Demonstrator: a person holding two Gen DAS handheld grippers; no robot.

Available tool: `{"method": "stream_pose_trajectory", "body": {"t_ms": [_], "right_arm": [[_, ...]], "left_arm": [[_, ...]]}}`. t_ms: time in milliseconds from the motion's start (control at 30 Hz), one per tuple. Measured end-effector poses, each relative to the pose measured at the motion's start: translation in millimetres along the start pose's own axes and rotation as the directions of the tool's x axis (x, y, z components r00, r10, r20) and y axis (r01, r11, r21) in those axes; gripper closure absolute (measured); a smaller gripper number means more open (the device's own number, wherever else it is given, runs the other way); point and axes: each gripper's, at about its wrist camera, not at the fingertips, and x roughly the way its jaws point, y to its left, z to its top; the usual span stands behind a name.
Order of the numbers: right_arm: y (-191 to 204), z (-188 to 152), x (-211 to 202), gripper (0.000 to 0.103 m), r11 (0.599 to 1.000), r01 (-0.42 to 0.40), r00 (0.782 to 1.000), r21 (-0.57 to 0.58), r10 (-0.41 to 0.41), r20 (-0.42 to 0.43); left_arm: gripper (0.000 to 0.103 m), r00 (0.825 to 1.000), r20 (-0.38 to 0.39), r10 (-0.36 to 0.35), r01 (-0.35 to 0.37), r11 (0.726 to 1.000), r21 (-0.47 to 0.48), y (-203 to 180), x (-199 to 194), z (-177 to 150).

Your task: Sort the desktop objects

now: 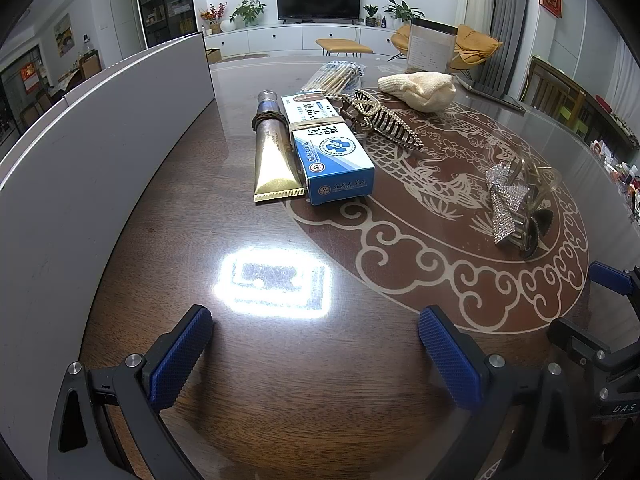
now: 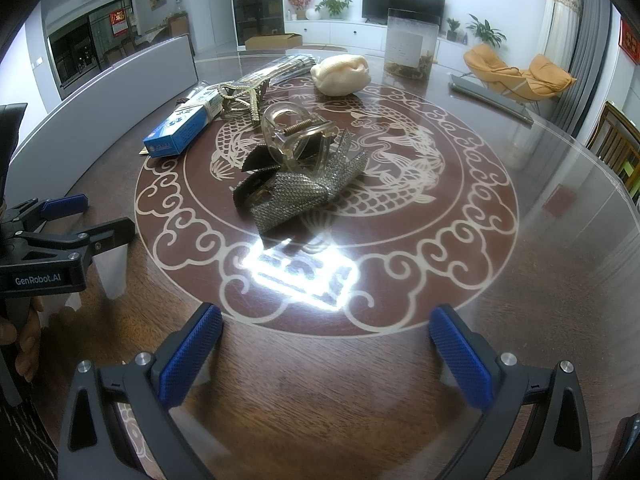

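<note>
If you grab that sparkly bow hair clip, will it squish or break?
The sparkly bow clip probably won't squish: its clear frame looks like hard plastic with a metal spring. The rhinestones could perhaps scrape off under a tight grip. It leans unevenly on the table, so a nudge may tip it.

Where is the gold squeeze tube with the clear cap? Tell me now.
The gold squeeze tube lies flat on the dark wooden table, left of centre in the left wrist view, alongside the left of the blue-and-white carton.

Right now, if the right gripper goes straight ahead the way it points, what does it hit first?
Most likely the rhinestone-covered bow hair claw, lying dead ahead of the open right gripper. Only bare glossy tabletop lies between them, though depth is hard to judge.
</note>
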Motion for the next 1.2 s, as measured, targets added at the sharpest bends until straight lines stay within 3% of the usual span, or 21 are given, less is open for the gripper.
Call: {"method": "stream_pose_trajectory", "body": {"t_ms": [633,900,1033,1133,1167,1200], "right_arm": [[-0.1,-0.1,0.1,0.000,1.000,0.000,1.000,0.000,0.000,0.000],[-0.1,0.3,0.6,0.000,1.000,0.000,1.000,0.000,0.000,0.000],[-0.1,0.0,0.1,0.000,1.000,0.000,1.000,0.000,0.000,0.000],[-0.1,0.4,0.7,0.000,1.000,0.000,1.000,0.000,0.000,0.000],[-0.1,0.0,0.1,0.000,1.000,0.000,1.000,0.000,0.000,0.000],[-0.1,-0.1,0.1,0.000,1.000,0.000,1.000,0.000,0.000,0.000]], "left_arm": [[0.000,1.000,-0.015,-0.010,0.010,1.000,0.017,14.7,-3.7,-3.0],[0.000,0.999,-0.045,-0.007,0.006,1.000,-0.022,18.8,16.9,29.6],[0.000,1.000,-0.006,0.026,-0.025,0.999,0.036,6.1,28.0,66.1],[0.000,0.999,-0.019,0.041,-0.040,0.998,0.052,-1.8,45.4,91.5],[0.002,0.998,-0.039,0.047,-0.044,0.997,0.057,-5.6,55.8,100.1],[0.016,0.997,-0.054,0.048,-0.045,0.997,0.060,-7.3,61.4,103.7]]}}
